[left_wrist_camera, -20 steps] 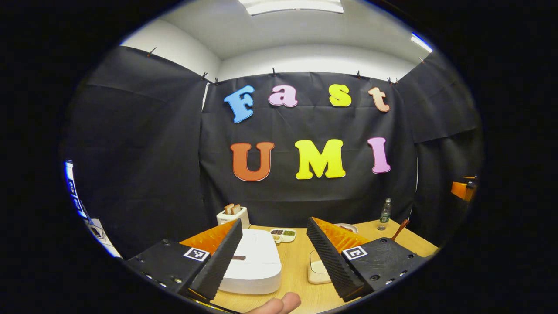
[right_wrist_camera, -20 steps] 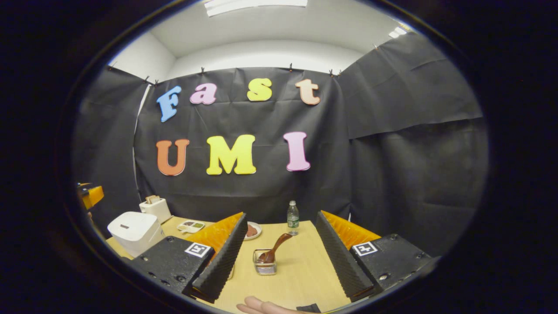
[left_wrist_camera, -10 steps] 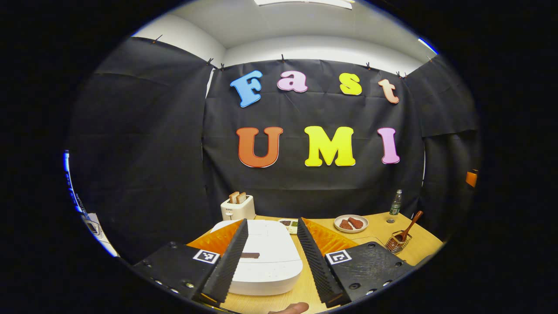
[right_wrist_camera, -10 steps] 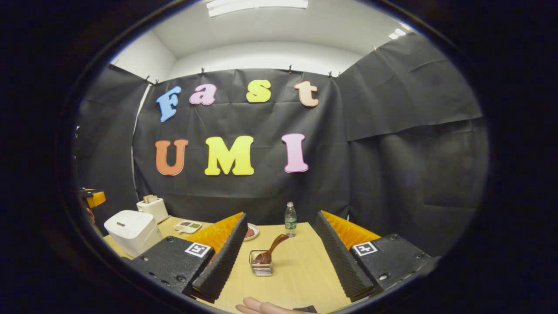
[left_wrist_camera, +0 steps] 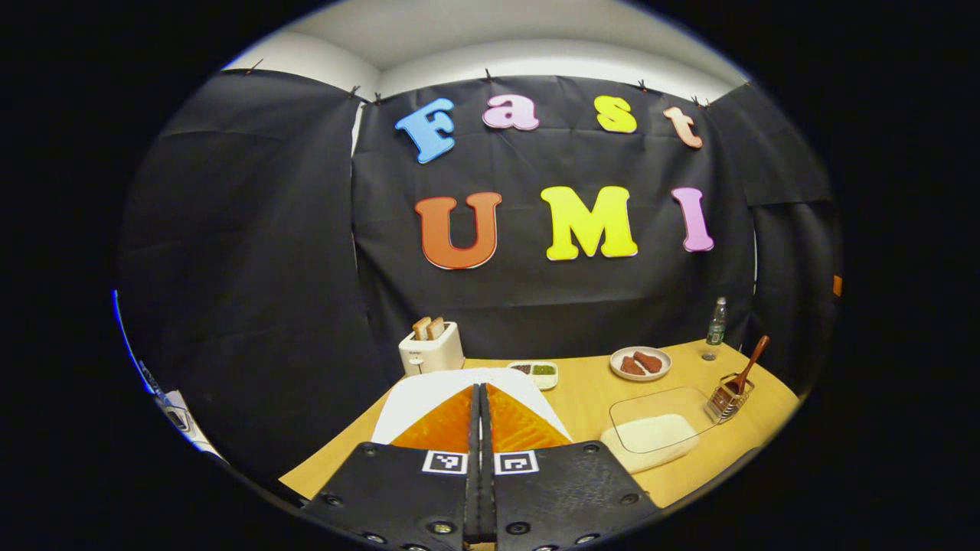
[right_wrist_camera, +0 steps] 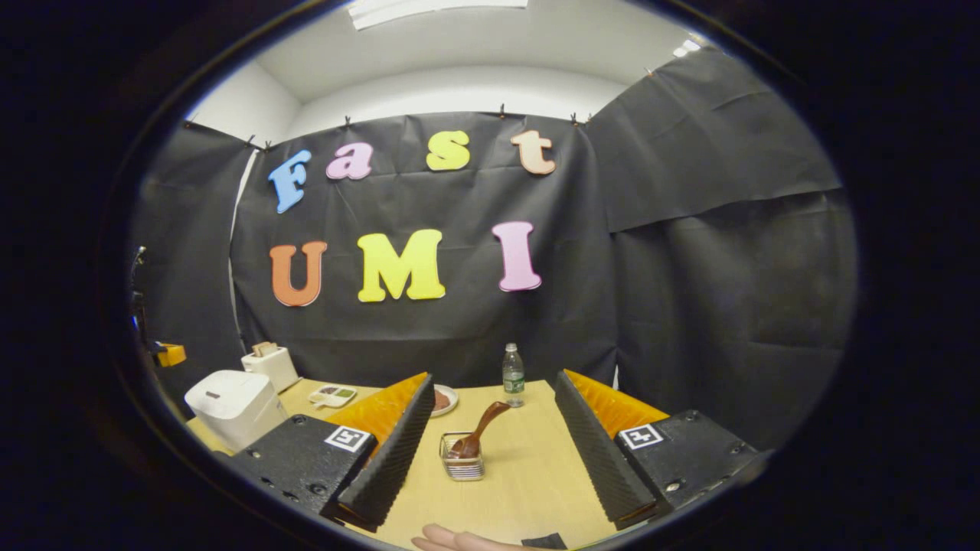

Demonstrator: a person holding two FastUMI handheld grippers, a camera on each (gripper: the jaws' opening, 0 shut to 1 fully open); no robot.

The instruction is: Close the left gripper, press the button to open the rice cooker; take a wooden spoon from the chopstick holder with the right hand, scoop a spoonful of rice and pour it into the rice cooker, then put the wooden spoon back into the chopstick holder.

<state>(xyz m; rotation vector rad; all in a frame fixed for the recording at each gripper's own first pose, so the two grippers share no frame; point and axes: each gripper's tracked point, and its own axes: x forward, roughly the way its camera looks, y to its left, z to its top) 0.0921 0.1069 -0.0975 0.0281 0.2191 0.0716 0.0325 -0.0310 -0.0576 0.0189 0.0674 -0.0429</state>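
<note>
In the left gripper view, the left gripper (left_wrist_camera: 480,398) is clenched empty over the white rice cooker (left_wrist_camera: 413,394); to its right stands a clear box of rice (left_wrist_camera: 651,430). In the right gripper view, the right gripper (right_wrist_camera: 490,417) is released, and ahead between its ribbed fingers the wooden spoon (right_wrist_camera: 478,436) leans in the wire chopstick holder (right_wrist_camera: 462,467).

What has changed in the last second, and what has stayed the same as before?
The left claw went from wide open to fully shut, empty, its fingers now meeting above the white rice cooker. Its view also tipped lower over the table. The right claw stayed open and nearly still, facing the wooden spoon in the chopstick holder. The rice cooker's lid is still down.
</note>
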